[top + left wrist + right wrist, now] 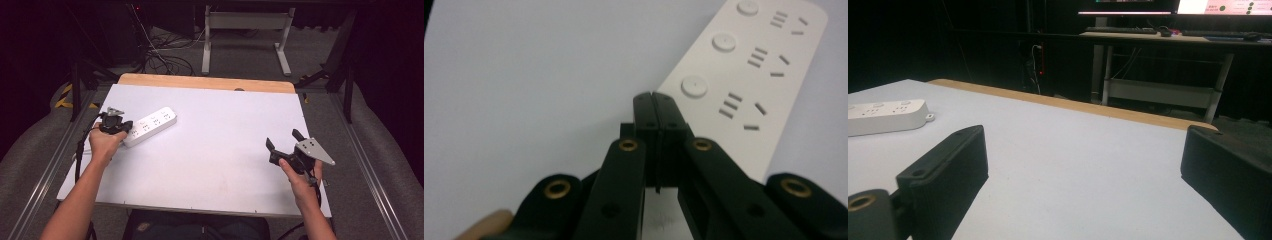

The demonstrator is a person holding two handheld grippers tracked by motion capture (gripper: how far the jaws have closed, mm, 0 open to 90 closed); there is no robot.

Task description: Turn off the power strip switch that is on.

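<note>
A white power strip [152,123] with several sockets and round buttons lies flat on the left part of the white table [215,155]. My left gripper [125,127] sits at the strip's near left end. In the left gripper view its jaws are pressed together with nothing between them, and the left gripper's tips [653,98] hover at the edge of the strip [749,75] beside a round button. My right gripper [282,138] is held over the right side of the table, far from the strip. This right gripper [1084,145] has jaws wide apart and empty, with the strip [885,116] at far left.
A wooden strip [200,82] runs along the table's far edge. Beyond it stand a white desk frame [245,30] and loose cables [160,55] on the floor. Metal rails [370,165] flank the table. Dark curtains surround the area.
</note>
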